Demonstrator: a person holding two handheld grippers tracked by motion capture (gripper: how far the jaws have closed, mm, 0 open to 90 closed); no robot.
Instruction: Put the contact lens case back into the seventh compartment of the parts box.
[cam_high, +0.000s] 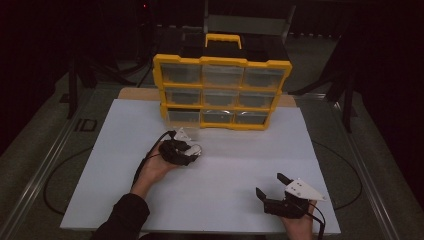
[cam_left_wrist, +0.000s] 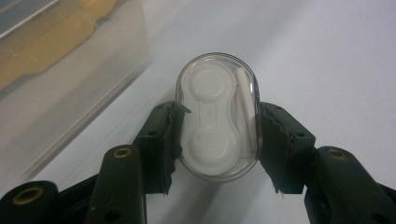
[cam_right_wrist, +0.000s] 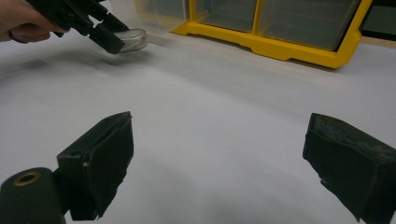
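Observation:
A clear oval case (cam_left_wrist: 217, 116) with a white contact-lens holder inside sits between the black pads of my left gripper (cam_left_wrist: 217, 135), which is shut on its two long sides. In the high view that left gripper (cam_high: 192, 150) hovers low over the white board, just in front of the yellow drawer organizer (cam_high: 221, 91). The right gripper view shows the same case (cam_right_wrist: 132, 39) from the side, close above the board. My right gripper (cam_high: 272, 186) rests near the front right of the board, jaws wide open (cam_right_wrist: 219, 163) with nothing between them.
The organizer has three rows of translucent drawers in a yellow frame, with a handle (cam_high: 223, 40) on top. Its bottom-left drawer (cam_left_wrist: 70, 79) stands pulled out beside the held case. The white board (cam_high: 225, 200) lies on a darker table; the surroundings are dim.

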